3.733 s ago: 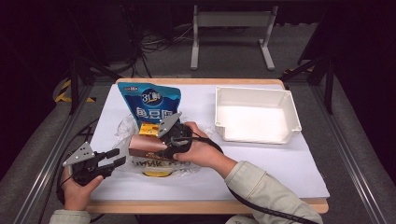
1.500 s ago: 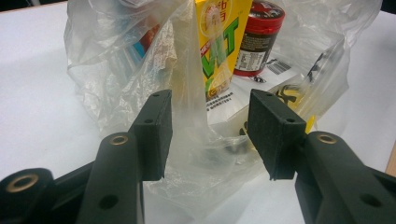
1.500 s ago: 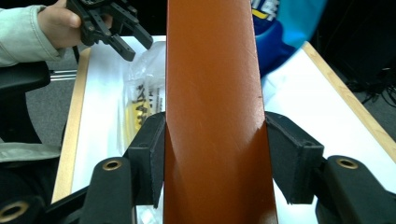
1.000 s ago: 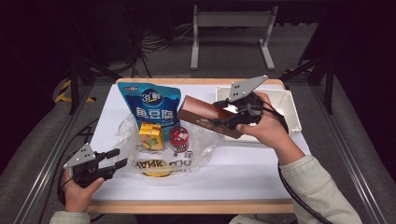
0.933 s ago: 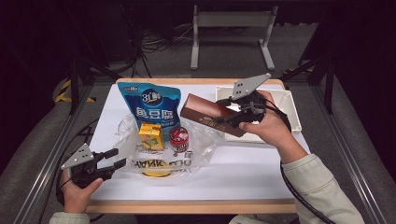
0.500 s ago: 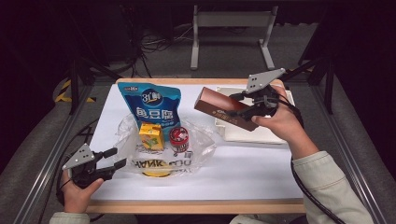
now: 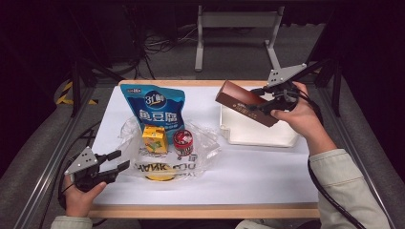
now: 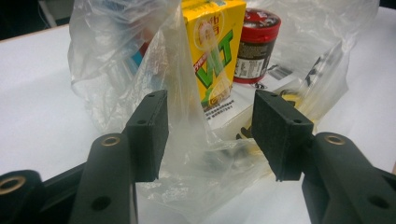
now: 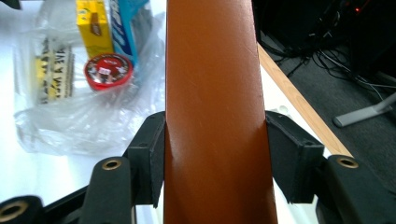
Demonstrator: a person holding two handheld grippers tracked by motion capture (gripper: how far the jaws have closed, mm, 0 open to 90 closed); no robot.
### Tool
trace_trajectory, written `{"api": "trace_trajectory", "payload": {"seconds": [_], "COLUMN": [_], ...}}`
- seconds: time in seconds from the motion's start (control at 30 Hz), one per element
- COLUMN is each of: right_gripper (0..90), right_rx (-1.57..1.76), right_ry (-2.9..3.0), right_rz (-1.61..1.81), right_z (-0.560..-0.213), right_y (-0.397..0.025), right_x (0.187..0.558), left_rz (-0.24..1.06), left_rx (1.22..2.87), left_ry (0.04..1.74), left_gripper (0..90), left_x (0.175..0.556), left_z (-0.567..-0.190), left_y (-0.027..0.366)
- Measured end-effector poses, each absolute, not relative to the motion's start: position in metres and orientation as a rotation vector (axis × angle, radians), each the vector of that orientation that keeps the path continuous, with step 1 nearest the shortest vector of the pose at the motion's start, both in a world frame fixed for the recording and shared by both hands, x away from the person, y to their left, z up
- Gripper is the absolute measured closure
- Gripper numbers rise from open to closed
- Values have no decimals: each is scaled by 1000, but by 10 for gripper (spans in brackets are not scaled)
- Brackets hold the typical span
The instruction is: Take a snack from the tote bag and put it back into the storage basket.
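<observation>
- Two grippers in the high view. Right gripper (image 7: 261,106) pinches a long brown box (image 7: 246,102), held tilted in the air above the near-left part of the white tray (image 7: 258,136); box not yet down in the tray.
- Same view, left gripper (image 7: 118,161) sits low at the table's front-left w/ jaws spread, tips just beside the edge of the clear plastic bag (image 7: 200,148). No grip on anything.
- Still on the bag: yellow drink carton (image 7: 154,138) and red-lidded can (image 7: 183,141), both upright, side by side. Blue snack pouch (image 7: 153,107) lies flat behind them, its lower end overlapping the bag.
- Left gripper view: jaws wide apart, crumpled bag film (image 8: 187,154) between and ahead of them, not clamped. Carton (image 8: 212,51) and can (image 8: 254,44) stand beyond, close together.
- Right gripper view: both pads pressed on the long sides of the brown box (image 9: 212,116), which runs straight out along the jaws. Bag, can lid (image 9: 108,70) and carton (image 9: 94,25) lie well off to one side below.
- Progress est.: approx. one item of four in transfer, none visibly resting in the tray. Remaining: lower and release the box, then move carton, can, pouch. Tray interior appears bare, so room is not a constraint.
</observation>
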State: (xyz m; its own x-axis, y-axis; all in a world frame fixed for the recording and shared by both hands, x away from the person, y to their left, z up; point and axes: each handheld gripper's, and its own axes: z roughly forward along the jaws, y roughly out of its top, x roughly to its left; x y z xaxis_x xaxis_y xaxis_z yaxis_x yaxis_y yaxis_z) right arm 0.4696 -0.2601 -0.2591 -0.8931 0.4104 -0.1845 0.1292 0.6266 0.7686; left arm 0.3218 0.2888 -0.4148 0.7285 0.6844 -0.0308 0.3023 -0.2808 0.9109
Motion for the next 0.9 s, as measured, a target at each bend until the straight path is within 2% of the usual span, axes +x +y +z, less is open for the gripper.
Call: {"api": "trace_trajectory", "payload": {"seconds": [0.33,0.43,0.57,0.9], "right_gripper": [431,431,431,431], "right_rx": [434,441,444,426], "right_ry": [2527,2529,2535,2551], "right_rz": [1093,1089,1078,1046], "right_z": [-269,-275,-281,-296], "right_y": [-269,-274,-280,-285], "right_x": [485,492,500,517], "left_rz": [427,426,428,433], "left_rx": [1863,1852,1849,1853], "left_ry": [766,786,800,806], "left_gripper": [455,389,370,363], "left_x": [321,322,322,319], "left_z": [-414,-414,-414,-415], "left_y": [290,291,292,292]}}
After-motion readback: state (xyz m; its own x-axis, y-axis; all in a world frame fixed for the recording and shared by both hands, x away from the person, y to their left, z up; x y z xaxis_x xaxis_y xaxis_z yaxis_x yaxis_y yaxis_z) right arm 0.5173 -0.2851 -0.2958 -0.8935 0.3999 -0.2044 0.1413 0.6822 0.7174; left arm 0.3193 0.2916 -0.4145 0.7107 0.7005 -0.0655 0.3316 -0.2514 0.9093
